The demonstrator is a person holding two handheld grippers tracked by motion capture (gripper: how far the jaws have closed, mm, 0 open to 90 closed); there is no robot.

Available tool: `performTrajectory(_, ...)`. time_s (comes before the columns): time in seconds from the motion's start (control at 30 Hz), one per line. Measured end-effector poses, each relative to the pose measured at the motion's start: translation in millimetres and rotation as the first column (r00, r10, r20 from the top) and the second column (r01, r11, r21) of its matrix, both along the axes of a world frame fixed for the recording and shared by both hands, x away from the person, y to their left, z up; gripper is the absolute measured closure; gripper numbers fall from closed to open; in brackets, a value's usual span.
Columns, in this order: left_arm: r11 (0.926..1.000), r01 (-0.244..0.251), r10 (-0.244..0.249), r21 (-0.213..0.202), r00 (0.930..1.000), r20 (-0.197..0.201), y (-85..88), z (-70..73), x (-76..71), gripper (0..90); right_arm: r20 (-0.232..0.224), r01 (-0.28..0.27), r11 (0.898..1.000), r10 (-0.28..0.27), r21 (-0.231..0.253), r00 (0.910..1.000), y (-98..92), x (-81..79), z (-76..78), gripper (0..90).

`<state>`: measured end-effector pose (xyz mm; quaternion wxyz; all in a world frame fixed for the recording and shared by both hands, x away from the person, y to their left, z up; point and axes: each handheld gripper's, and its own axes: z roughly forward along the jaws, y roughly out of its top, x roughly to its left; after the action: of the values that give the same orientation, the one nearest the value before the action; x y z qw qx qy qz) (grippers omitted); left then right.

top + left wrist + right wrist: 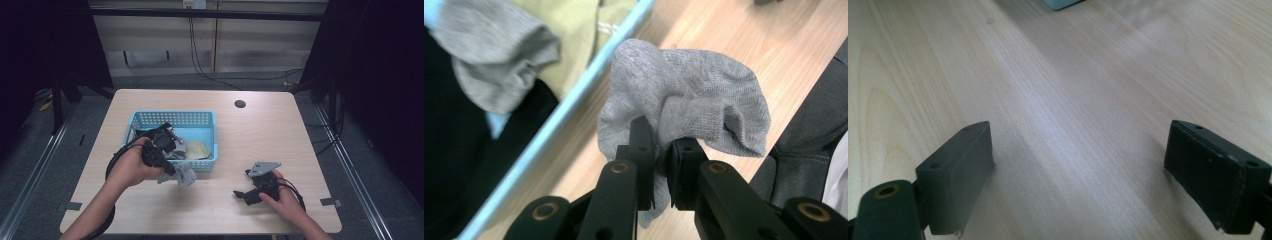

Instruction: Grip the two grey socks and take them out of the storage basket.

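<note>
The left hand-held gripper holds a grey sock just outside the blue basket; the right hand-held gripper rests open on the tabletop.

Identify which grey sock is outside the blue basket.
The grey sock pinched in the left hand-held gripper, over the table; the other grey sock lies inside the basket.

Blue basket on the wooden table has a yellowish cloth, maybe socks, plus something black.

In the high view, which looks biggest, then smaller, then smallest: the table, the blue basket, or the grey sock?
1. The table, by far the largest.
2. The blue basket.
3. The grey sock, bunched up in the left gripper, so it looks small.
</note>
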<state>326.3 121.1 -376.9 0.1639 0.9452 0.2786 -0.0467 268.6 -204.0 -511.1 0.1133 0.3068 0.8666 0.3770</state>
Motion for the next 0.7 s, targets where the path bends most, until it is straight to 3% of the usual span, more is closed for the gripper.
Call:
performTrajectory(0.33,0.9996,0.008,-0.008,0.027,0.9998,-0.019,-7.9,-28.9,-1.4,82.3,-0.001,0.001,1.0,-0.001,-0.001,1.0,0.0,-0.1,0.1,11.7)
performTrajectory(0.7,0.9991,0.027,-0.026,0.033,0.9989,-0.039,-17.1,-43.5,-3.3,77.8,-0.001,0.0,1.0,0.0,-0.001,1.0,0.0,-0.1,0.1,11.7)
